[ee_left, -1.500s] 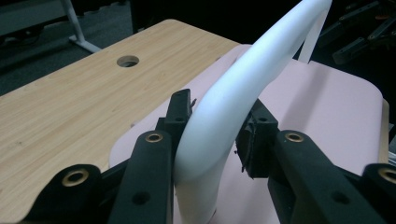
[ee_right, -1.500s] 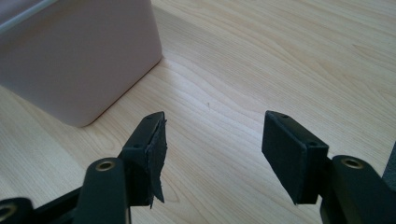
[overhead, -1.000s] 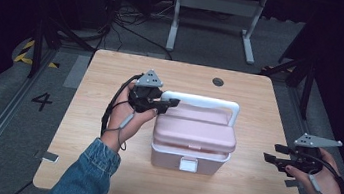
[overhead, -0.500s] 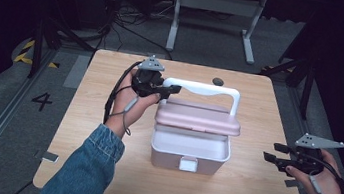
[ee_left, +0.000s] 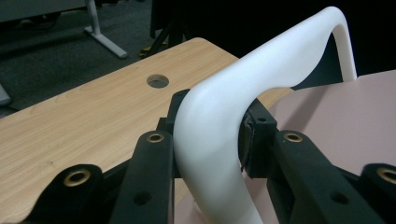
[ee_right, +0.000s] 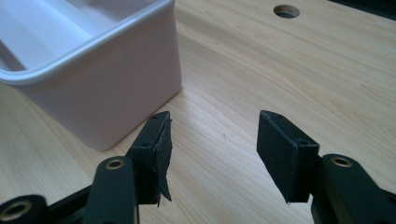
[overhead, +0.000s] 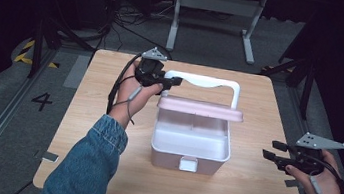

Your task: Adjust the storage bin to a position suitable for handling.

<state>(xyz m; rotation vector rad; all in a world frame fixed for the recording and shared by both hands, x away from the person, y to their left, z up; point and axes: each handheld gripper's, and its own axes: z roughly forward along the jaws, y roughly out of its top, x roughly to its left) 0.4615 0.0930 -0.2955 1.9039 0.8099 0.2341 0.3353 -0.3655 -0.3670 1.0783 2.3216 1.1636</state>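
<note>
- Wooden table [overhead: 106, 118] unchanged from the earlier frames, round cable hole [ee_left: 158, 81] near its far edge.
- Pink storage box [overhead: 190, 152] standing at the middle of the table in the same spot as a second ago, white latch [overhead: 188, 163] on its near wall, now open with the pale inside in plain sight.
- Pink lid [overhead: 200, 109] closed flat over the box a second ago, partly raised half a second ago, now lifted higher and tipped back along the box's far edge.
- White handle [overhead: 212, 83] risen with the lid, now arching above it towards the far side of the table.
- Left gripper [overhead: 168, 81] clamped tight on the handle's left corner, pads pressed to both sides of the white bar in the left gripper view; carried farther from the person and a little higher than a second ago.
- Right gripper [overhead: 273, 155] held in the same place just off the table's right edge, near the box's right wall but apart from it; jaws spread with nothing between them, just been narrowing slightly, bare wood showing in the gap in the right gripper view.
</note>
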